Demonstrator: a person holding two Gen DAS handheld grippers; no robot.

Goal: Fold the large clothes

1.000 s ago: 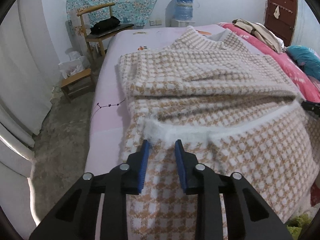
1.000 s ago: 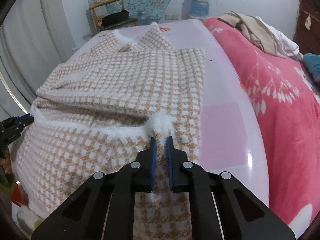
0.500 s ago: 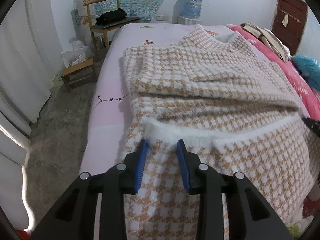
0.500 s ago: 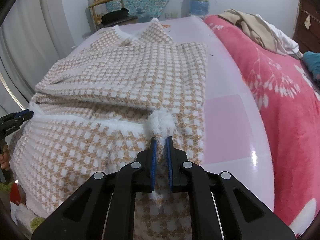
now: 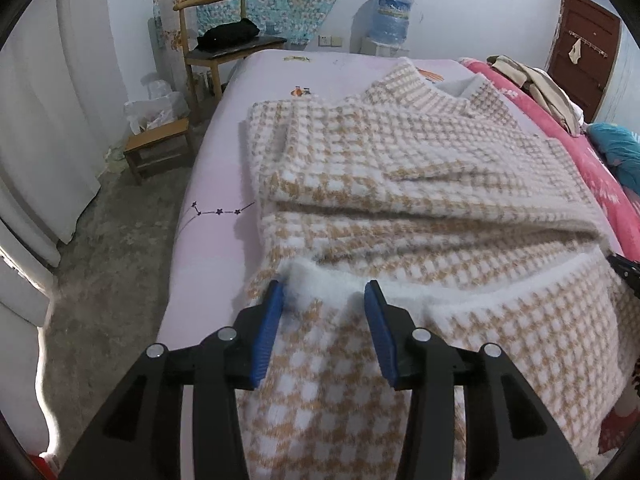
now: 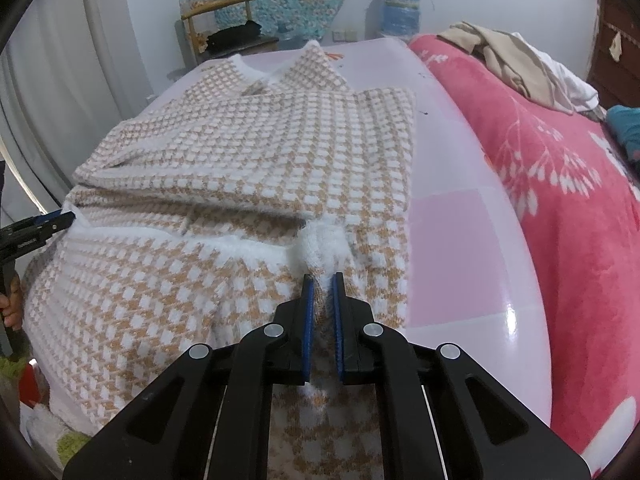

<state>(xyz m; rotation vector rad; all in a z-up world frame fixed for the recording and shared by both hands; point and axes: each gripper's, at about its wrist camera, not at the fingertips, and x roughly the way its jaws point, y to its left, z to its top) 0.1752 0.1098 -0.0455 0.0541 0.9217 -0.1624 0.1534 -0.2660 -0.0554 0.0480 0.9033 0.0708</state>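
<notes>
Left gripper (image 5: 324, 294) is letting go: its jaws stood closer a second ago and are opening now, with the white fuzzy hem (image 5: 400, 296) of the tan-and-white houndstooth knit sweater (image 5: 400, 168) lying loose between the blue pads (image 5: 267, 336), no longer pinched. Right gripper (image 6: 322, 284) is unchanged, clenched on the hem's other corner (image 6: 324, 240). The sweater lies on the pale pink bed sheet (image 5: 216, 184), bottom part folded up over the body. Reads as the fold being laid down, with the right release probably next.
</notes>
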